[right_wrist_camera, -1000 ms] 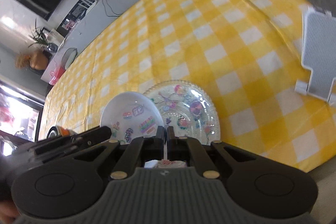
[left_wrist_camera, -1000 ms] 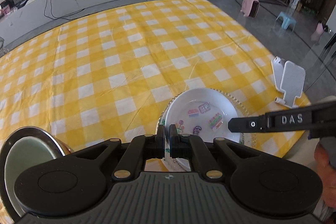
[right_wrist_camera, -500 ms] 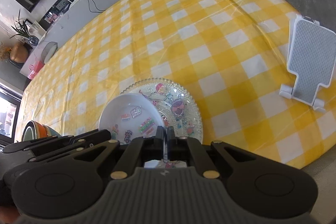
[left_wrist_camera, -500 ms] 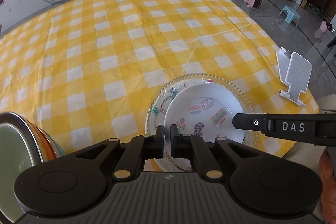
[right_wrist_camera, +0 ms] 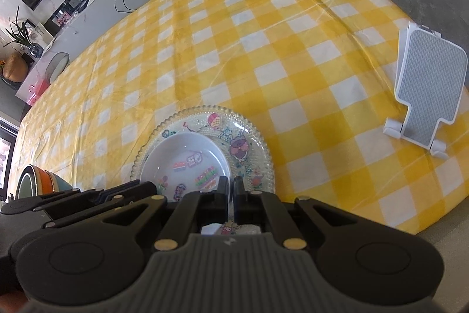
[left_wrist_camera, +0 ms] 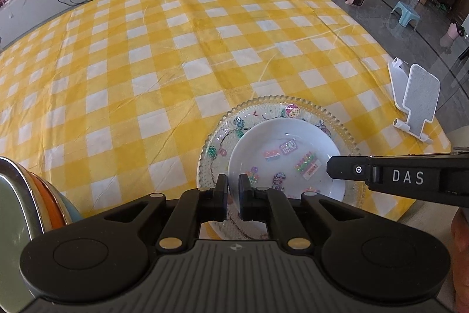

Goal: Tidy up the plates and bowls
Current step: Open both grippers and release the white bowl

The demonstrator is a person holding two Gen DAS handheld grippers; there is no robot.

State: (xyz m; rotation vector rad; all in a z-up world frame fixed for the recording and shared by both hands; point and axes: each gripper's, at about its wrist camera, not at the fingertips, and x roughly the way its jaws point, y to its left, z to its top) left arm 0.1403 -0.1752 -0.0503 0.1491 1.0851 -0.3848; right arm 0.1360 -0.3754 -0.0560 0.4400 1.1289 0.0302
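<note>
A white bowl (left_wrist_camera: 281, 160) with stickers inside rests in a clear beaded glass plate (left_wrist_camera: 263, 113) near the table's front edge. My left gripper (left_wrist_camera: 233, 189) is shut on the bowl's near left rim. Across the bowl's right side reaches my right gripper (left_wrist_camera: 330, 167). In the right wrist view, the right gripper (right_wrist_camera: 230, 189) is shut on the near rim of the glass plate (right_wrist_camera: 252, 137), right beside the white bowl (right_wrist_camera: 184, 154). The left gripper (right_wrist_camera: 143, 188) comes in from the left at the bowl's edge.
A stack of coloured bowls (left_wrist_camera: 44, 195) stands at the left, also seen as the bowl stack (right_wrist_camera: 38, 181). A white and grey phone stand (left_wrist_camera: 416, 101) sits at the right table edge. The yellow checked tablecloth (left_wrist_camera: 176, 49) stretches away behind.
The left gripper has come down with the white bowl, which now sits inside the glass plate. The right gripper has kept its hold and tilted a little.
</note>
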